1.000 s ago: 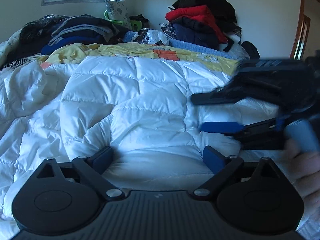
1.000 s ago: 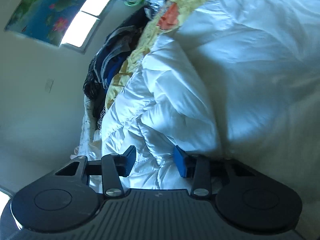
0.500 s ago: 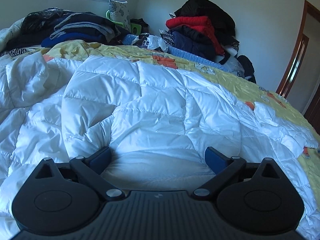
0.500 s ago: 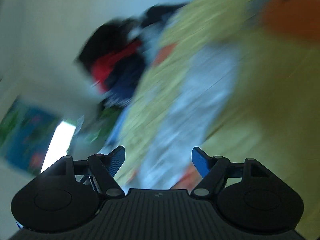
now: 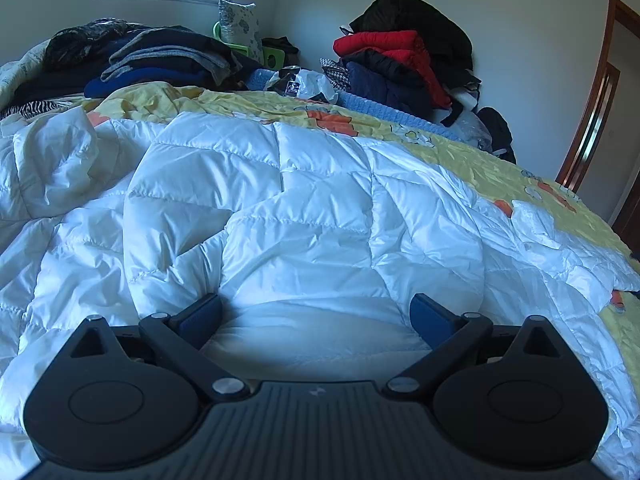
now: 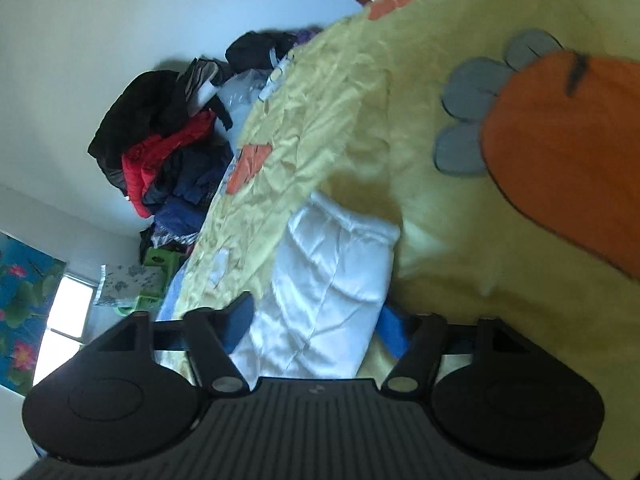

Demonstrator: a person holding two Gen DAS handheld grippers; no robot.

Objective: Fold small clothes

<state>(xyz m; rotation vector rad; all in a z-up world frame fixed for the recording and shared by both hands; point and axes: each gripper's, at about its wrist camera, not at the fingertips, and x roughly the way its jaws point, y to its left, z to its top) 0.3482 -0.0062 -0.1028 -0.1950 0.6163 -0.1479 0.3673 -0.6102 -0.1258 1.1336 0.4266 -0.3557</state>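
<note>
A white quilted jacket (image 5: pixel 300 200) lies spread over the yellow bedspread (image 5: pixel 460 148), filling most of the left wrist view. My left gripper (image 5: pixel 316 316) is open wide and low over the jacket's near edge. A puffed fold bulges between its blue pads (image 5: pixel 200 316), with no pinch visible. In the right wrist view a narrow white quilted end of the jacket (image 6: pixel 332 264) lies on the yellow bedspread (image 6: pixel 360 100). My right gripper (image 6: pixel 316 326) straddles that end. Its jaws are closing, and the fabric between them still lies flat and unpinched.
A dark heap of folded clothes (image 5: pixel 152 56) sits at the bed's far left. A red, navy and black pile (image 5: pixel 400 52) leans on the far wall and also shows as the pile (image 6: pixel 160 152). A wooden door frame (image 5: pixel 592 100) stands to the right. An orange print (image 6: pixel 568 152) marks the spread.
The right gripper has left the left wrist view and swung from the jacket's bulk to a white end on the yellow spread. The left gripper has stayed put.
</note>
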